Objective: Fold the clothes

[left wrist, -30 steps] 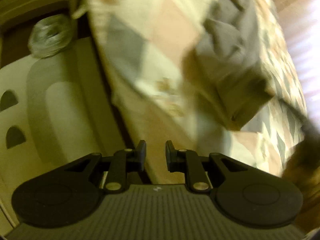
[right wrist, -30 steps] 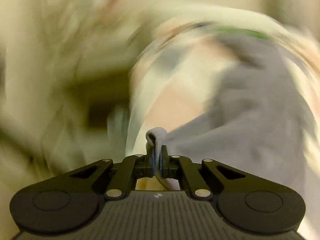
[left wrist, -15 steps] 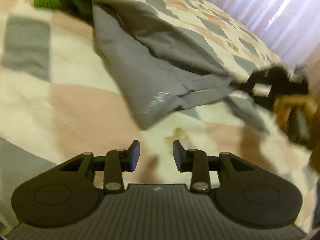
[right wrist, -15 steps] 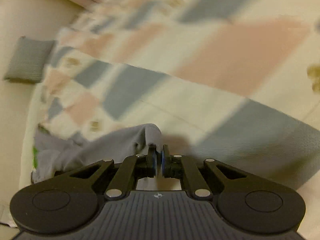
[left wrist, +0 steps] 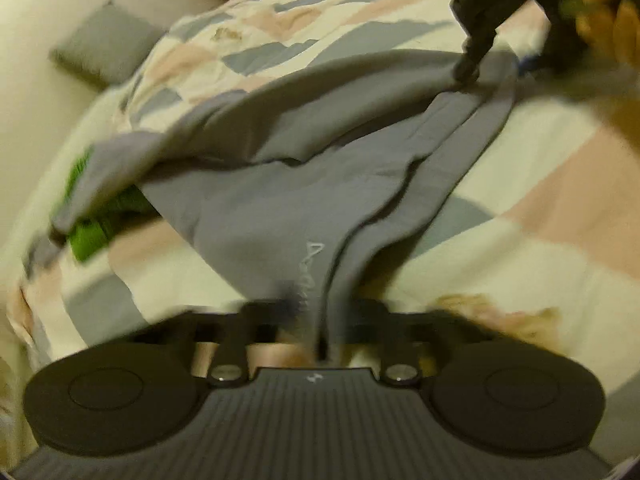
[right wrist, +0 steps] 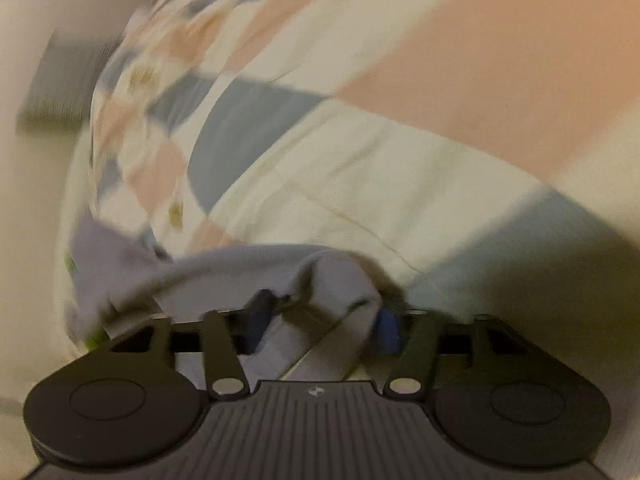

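A grey garment (left wrist: 280, 200) lies spread on the checkered bedspread (left wrist: 540, 168). In the left wrist view my left gripper (left wrist: 320, 320) is at its near edge, jaws closing tight on the grey cloth beside a small white logo. At the far end of the garment is my right gripper (left wrist: 468, 68), carried by a person's hand (left wrist: 608, 20). In the right wrist view my right gripper (right wrist: 324, 320) has its jaws opening. A bunched fold of the grey garment (right wrist: 240, 276) lies loose between the blue pads (right wrist: 388, 328).
A green cloth (left wrist: 92, 232) peeks from under the garment's left side. A grey cushion (left wrist: 104, 52) leans on the pale wall beyond the bed; it also shows blurred as the cushion (right wrist: 60, 80). The bedspread (right wrist: 440, 100) stretches bare to the right.
My left gripper swung from the bed's side to the garment's near edge and shut on it. My right gripper, shut on grey cloth before, has parted its jaws.
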The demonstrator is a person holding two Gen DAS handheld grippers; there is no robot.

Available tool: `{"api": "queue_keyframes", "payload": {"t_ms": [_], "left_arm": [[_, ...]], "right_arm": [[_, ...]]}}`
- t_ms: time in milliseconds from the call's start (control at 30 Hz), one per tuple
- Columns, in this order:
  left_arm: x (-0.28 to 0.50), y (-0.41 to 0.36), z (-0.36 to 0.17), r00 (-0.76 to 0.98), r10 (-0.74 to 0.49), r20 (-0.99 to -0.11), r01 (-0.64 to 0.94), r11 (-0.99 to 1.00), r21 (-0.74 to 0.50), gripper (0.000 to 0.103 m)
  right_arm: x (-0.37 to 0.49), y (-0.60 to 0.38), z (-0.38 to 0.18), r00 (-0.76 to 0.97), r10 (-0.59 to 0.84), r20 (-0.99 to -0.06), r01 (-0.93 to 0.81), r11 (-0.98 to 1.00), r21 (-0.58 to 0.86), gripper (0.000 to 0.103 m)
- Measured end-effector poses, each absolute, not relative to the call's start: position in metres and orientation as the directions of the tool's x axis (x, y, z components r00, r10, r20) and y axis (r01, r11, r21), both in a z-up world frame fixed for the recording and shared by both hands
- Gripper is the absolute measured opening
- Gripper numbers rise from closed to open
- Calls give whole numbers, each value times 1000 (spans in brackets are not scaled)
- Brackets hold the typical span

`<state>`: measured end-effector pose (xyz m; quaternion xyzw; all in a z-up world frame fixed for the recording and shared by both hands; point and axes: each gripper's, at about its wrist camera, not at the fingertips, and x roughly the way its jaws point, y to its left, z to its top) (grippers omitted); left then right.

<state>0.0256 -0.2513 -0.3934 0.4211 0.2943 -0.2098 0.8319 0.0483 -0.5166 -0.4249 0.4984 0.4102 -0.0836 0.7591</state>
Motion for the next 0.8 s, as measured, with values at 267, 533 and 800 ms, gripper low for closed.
{"api": "queue_keyframes", "payload": {"t_ms": [267,533,800], "left_arm": [[-21,-193,-298,713,-321,-624,699,406,589,5],[-135,-172,-210,513,-522,-681,853,224,471,5],[-274,-214,-246,211,-569,-794,972,205,112,7]], "right_arm": [[-2,-502,-337,773,280,-570,394,492,776,5],[-136,-492,-260,830,179,-528,423,415,805,5],[-336,-533,-249,704,57,-708,639,386,666,5]]}}
